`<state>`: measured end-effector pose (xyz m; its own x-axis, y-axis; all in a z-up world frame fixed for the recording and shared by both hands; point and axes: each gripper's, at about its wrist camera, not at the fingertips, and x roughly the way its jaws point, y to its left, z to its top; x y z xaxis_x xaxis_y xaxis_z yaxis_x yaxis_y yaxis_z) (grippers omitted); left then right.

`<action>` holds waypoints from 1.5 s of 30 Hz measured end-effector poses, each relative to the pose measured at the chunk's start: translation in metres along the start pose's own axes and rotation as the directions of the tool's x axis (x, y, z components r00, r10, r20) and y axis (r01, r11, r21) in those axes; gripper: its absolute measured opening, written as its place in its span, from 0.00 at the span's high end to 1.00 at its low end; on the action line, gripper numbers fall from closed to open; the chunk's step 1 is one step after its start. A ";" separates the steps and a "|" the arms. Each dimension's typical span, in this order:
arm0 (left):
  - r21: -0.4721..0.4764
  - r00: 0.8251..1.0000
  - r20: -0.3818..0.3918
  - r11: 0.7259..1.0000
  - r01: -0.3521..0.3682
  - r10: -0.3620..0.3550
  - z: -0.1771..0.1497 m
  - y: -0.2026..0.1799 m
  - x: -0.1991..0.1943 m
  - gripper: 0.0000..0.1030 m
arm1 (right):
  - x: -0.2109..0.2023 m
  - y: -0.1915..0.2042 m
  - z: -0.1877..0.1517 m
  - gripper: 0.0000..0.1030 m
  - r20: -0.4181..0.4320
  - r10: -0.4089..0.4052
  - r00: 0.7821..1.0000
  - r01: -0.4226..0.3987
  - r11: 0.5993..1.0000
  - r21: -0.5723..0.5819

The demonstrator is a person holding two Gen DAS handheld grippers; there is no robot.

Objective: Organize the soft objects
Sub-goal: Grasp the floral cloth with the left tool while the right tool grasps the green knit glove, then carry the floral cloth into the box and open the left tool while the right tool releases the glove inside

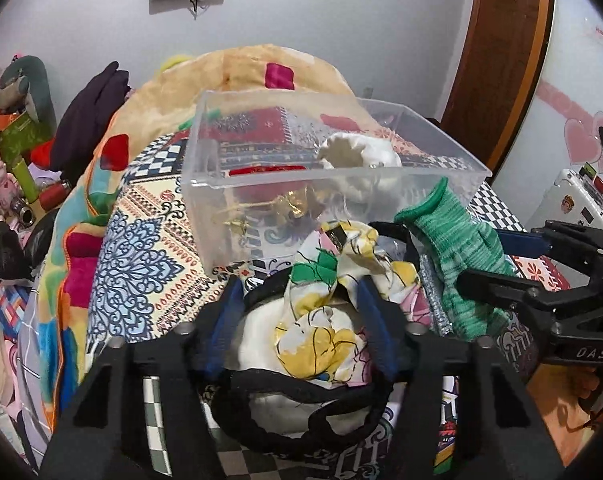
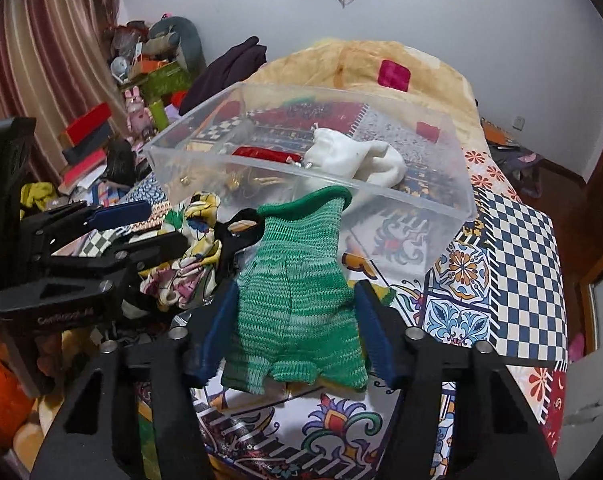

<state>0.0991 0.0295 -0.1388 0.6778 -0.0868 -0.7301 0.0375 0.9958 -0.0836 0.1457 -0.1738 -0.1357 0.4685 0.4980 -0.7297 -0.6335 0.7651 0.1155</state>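
A clear plastic box (image 1: 441, 156) (image 2: 453, 200) stands on the patterned bed cover, holding a white pouch (image 1: 365, 156) (image 2: 357, 156) and a red pouch with gold cord (image 1: 269, 170) (image 2: 261, 154). My left gripper (image 1: 297, 300) is shut on a floral white-yellow-green cloth with black trim (image 1: 321, 332) (image 2: 193, 248), just before the box. My right gripper (image 2: 297, 296) is shut on a green knitted glove (image 2: 297, 300) (image 1: 457, 252), its cuff up against the box's near wall. Each gripper shows in the other's view, side by side.
A folded orange and multicoloured blanket (image 1: 237, 76) (image 2: 381, 64) lies behind the box. Clutter of boxes and toys (image 1: 13, 160) (image 2: 141, 92) stands at the left by the wall. A wooden door (image 1: 501, 52) is at the right.
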 end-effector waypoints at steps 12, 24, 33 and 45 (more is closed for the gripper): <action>0.024 1.000 0.015 1.000 0.008 -0.008 -0.008 -0.006 -0.008 0.92 | -0.014 -0.002 0.001 0.79 0.047 -0.005 0.999 0.005 1.000 -0.008; 0.035 0.987 0.160 0.999 0.015 -0.020 0.014 -0.011 -0.062 0.93 | -0.050 -0.005 0.017 0.83 0.162 -0.010 0.987 0.010 1.000 0.004; -0.011 0.965 0.260 0.999 0.036 -0.032 0.057 0.003 -0.082 0.92 | -0.073 -0.017 0.044 0.83 0.281 -0.067 0.958 0.058 0.998 0.041; -0.030 0.971 0.239 0.999 0.028 -0.021 0.101 0.010 -0.047 0.92 | -0.067 -0.025 0.081 0.83 0.343 -0.093 0.935 0.083 0.996 0.044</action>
<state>0.1416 0.0467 -0.0367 0.8326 -0.0978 -0.5452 0.0350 0.9916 -0.1244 0.1798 -0.1938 -0.0351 0.7084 0.5342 -0.4613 -0.5645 0.8211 0.0840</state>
